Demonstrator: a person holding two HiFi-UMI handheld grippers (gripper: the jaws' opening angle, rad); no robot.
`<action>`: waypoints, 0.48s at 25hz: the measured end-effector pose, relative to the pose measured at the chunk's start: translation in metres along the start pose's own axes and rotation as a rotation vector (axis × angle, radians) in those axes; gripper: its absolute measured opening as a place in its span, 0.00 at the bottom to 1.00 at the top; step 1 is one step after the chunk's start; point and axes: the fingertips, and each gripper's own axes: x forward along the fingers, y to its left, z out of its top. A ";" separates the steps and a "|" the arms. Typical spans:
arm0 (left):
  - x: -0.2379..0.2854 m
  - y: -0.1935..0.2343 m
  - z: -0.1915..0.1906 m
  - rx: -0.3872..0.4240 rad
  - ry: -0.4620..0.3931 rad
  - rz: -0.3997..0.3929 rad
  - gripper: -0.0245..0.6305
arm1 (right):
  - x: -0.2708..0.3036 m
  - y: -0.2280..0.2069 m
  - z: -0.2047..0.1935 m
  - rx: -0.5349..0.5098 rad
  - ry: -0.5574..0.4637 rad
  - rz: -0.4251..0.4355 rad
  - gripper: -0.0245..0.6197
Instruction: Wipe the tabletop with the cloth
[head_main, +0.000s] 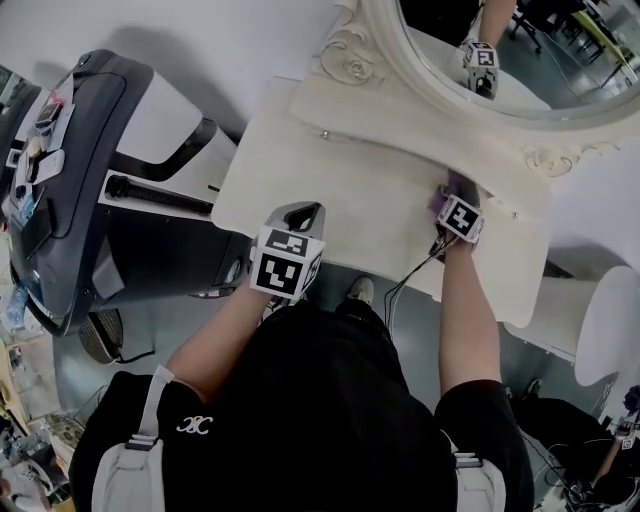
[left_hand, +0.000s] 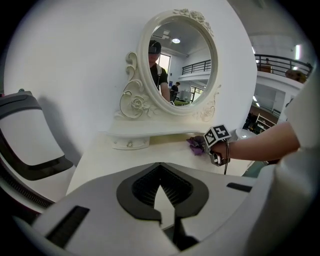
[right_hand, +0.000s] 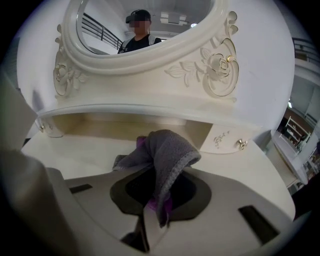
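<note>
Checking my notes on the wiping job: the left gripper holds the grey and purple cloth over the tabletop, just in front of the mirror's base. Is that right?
No. It is the right gripper that holds the cloth, fingers shut on it, as the right gripper view shows. The rest stands: over the tabletop, in front of the mirror's base.
</note>
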 end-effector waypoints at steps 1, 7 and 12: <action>0.002 -0.003 -0.001 -0.001 0.007 0.007 0.04 | 0.003 -0.012 0.006 -0.025 -0.023 -0.026 0.14; 0.011 -0.015 -0.006 -0.012 0.045 0.053 0.04 | 0.023 -0.044 0.019 -0.082 -0.081 -0.062 0.14; 0.015 -0.021 -0.007 -0.021 0.058 0.084 0.04 | 0.034 -0.046 0.032 -0.126 -0.111 -0.055 0.13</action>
